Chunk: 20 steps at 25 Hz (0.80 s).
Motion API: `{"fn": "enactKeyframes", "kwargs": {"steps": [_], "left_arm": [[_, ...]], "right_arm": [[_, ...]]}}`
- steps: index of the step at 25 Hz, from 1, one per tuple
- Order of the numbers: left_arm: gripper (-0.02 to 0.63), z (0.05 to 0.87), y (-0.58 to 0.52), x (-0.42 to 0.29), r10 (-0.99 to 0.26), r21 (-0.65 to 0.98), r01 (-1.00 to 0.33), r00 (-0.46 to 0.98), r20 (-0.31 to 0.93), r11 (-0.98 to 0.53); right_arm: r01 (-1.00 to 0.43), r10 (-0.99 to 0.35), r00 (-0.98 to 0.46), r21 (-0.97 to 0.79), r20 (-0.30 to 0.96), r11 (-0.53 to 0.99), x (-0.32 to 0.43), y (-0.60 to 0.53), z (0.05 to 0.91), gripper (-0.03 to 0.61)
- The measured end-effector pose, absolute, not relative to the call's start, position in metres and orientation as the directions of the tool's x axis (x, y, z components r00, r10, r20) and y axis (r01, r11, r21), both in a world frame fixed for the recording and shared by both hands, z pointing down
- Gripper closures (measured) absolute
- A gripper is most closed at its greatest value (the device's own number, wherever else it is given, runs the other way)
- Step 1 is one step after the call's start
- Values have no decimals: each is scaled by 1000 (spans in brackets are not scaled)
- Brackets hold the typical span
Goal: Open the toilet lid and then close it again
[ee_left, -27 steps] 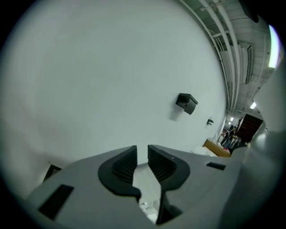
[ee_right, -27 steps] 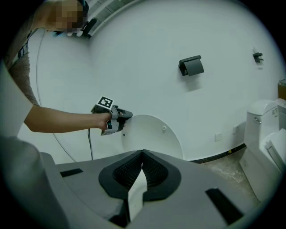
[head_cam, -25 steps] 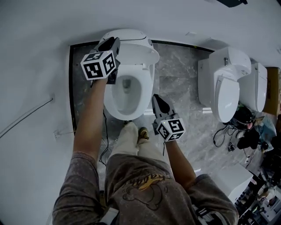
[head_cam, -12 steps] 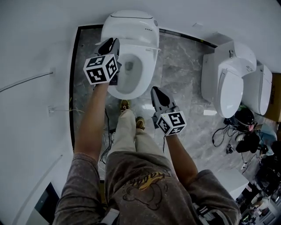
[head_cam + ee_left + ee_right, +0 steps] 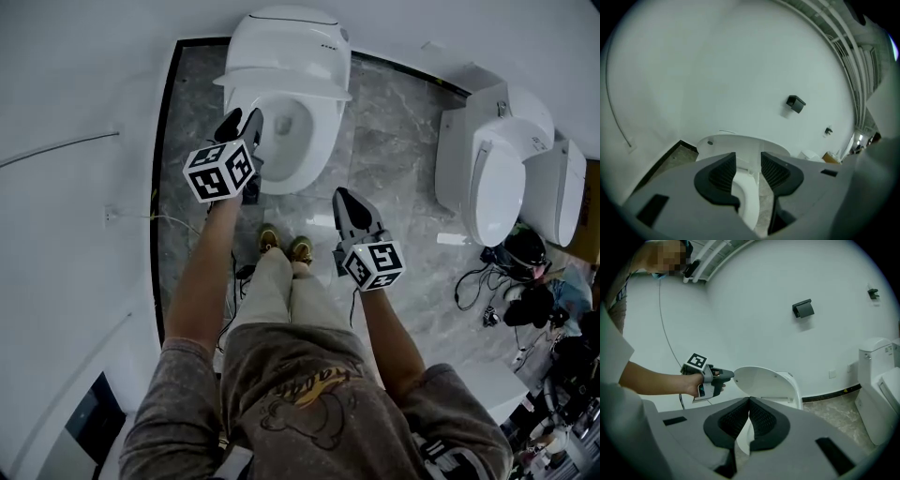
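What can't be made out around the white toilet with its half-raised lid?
White toilet: bowl mostly behind the grey right tool, right gripper view.
Second white toilet: cut off by that view's right edge.
Small black wall fixture: too small to identify, left gripper view.
Dark cable clutter: dim and tiny, head view.

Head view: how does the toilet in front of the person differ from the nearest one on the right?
The front toilet has its lid tilted up, bowl exposed; the right toilet is closed. The front one has a low rounded back; the right one a boxy tank. Both are white.
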<state>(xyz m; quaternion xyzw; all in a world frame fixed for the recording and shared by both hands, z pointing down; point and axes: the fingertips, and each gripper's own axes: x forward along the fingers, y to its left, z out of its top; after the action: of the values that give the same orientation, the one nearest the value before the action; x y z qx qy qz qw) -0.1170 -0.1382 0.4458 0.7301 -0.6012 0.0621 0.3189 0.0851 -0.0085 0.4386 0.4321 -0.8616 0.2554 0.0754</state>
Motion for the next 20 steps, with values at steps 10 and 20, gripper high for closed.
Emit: {"fn": "enactKeyframes", "kwargs": {"steps": [10,20], "left_arm": [[430,422,-169,-115,-865,439,-897,257,430,-48],[439,438,-144,-110,-872,251,-961,220,438,-116]], "right_arm": [[-794,-725,-598,-372,341,480,78,5,439,552],[-808,-729,-578,-378,365,452,80,21,461,552]]}}
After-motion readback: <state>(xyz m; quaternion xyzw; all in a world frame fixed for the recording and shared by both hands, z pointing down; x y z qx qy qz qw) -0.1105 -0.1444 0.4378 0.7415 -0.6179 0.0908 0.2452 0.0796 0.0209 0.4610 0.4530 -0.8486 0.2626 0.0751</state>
